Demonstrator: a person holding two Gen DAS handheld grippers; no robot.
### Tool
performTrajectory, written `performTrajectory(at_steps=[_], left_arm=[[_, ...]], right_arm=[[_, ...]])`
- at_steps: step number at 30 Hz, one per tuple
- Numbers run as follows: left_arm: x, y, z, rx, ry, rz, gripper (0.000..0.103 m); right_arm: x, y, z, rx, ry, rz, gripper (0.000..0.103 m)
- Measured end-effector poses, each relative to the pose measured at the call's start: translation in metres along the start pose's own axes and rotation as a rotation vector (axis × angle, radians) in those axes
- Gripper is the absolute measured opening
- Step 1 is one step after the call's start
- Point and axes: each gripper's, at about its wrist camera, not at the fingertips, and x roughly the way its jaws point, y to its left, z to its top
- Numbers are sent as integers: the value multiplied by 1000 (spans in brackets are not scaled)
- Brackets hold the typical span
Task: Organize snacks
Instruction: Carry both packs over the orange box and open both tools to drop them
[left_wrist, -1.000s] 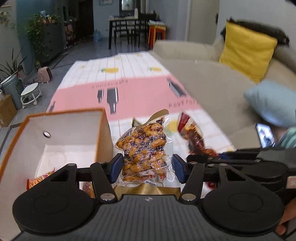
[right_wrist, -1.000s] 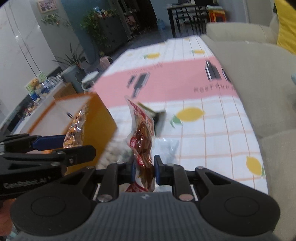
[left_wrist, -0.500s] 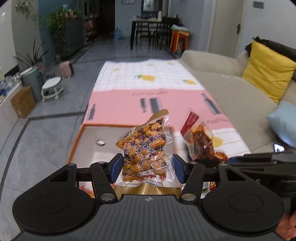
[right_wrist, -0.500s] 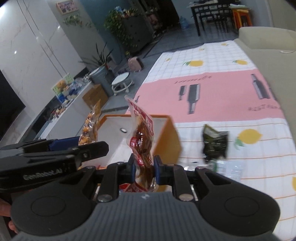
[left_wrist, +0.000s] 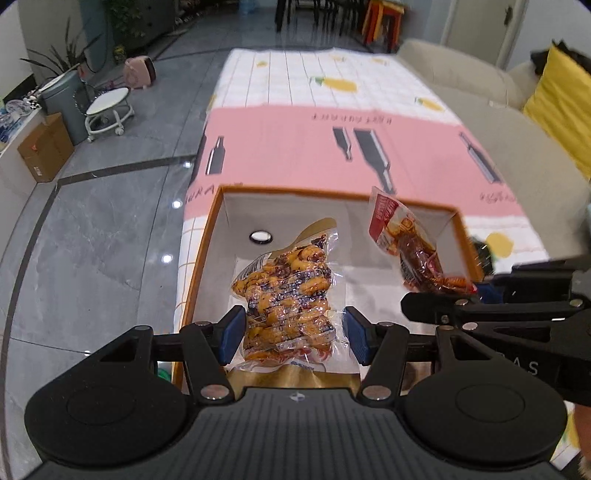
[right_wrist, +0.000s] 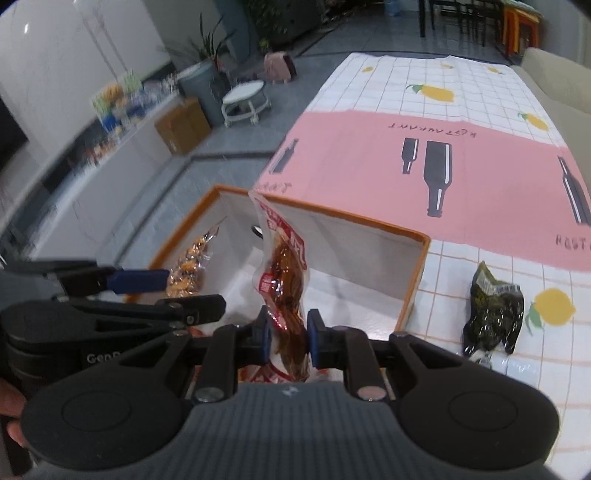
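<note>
Left wrist view: the left gripper (left_wrist: 293, 334), its jaws wide, clamps one clear packet of yellow nuts (left_wrist: 286, 295) above the orange-rimmed box (left_wrist: 207, 258) on the tablecloth (left_wrist: 295, 147). The right gripper (left_wrist: 476, 291) crowds in alongside.

Right wrist view: narrow jaws pinch one red snack packet (right_wrist: 282, 269) over the box; one dark green packet (right_wrist: 493, 310) lies beside it.

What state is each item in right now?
Left tool: shut on clear yellow-peanut packet, above box.
Right tool: shut on red-labelled brown-snack packet, above box.
Orange-rimmed white box: open-topped.
Dark green snack packet: lying on tablecloth, outside box.
</note>
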Motion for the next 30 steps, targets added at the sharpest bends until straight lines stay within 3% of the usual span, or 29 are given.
performTrajectory(at_steps=[10,17,19,26,30], left_arm=[[33,-6,1,86,63,58,66],[43,-20,-1,199,87,128,65],[44,-21,-1,209,87,125,59],[42,-20,3,199,98,150,59],[34,-18,3,190,90,151,61]], right_arm=[[40,-8,7,-95,72,-71,17],[46,-2,10,-183,70,-116,21],[47,0,9,-207,70,-129,23],[47,-1,11,-197,73,-128,23],[42,-2,11,-183,67,-123,35]])
